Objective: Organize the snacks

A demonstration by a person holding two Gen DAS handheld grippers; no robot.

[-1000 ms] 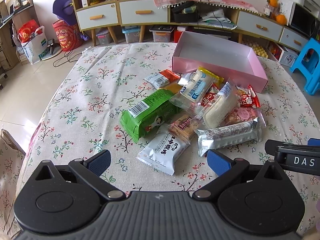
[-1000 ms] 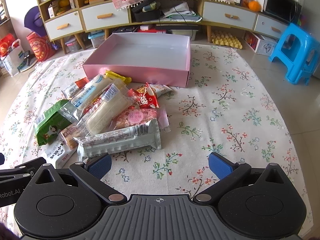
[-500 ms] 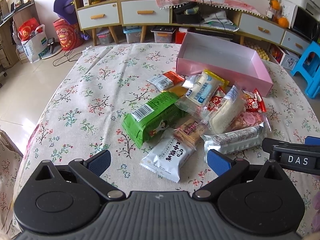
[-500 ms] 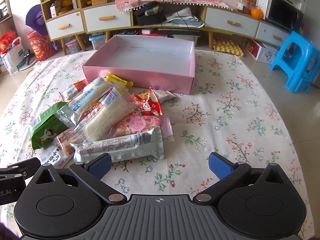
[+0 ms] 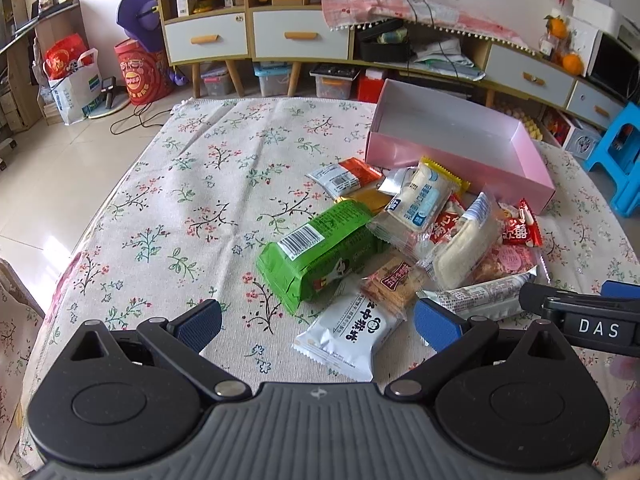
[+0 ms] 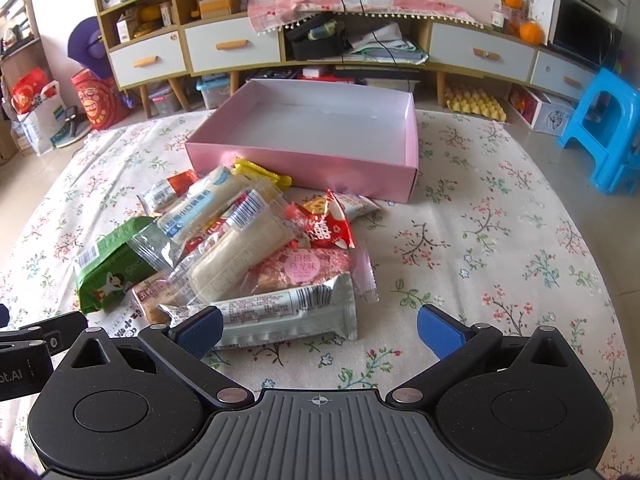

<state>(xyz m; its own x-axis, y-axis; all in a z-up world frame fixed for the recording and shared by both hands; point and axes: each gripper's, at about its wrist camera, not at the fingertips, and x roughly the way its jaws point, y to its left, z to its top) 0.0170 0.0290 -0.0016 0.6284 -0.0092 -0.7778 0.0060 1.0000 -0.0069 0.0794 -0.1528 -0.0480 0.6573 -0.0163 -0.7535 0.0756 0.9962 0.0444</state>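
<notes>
Both tools have crept in toward the snack heap over the last second: in the left wrist view the packets sit larger and nearer than they did a moment ago, and the room behind has risen into sight, so the tools have tipped up a little as they came forward. Nothing on the surface (image 5: 192, 184) itself has been disturbed; the pile lies just as it did.

The left tool (image 5: 318, 318) is spread wide and holds nothing. The white packet (image 5: 348, 334) lies right in its gap, with the green packet (image 5: 320, 248) just beyond it. The right tool (image 6: 318, 330) is also spread and empty, and the long silver packet (image 6: 280, 312) lies partly between its fingers, its near edge touching the left pad from this angle.

The rest of the snacks lie overlapped in one heap: a pale bread-like roll in clear wrap (image 6: 240, 252), a pink packet (image 6: 300, 268), a small red one (image 6: 328, 232). The pink box (image 6: 304, 164) stands open and bare just behind the heap, touching its far packets or nearly so.

I would say the sorting has not started; each tool looks lined up on its own first packet. The silver one is slippery film and half pinned under others, so it may drag neighbours along.
</notes>
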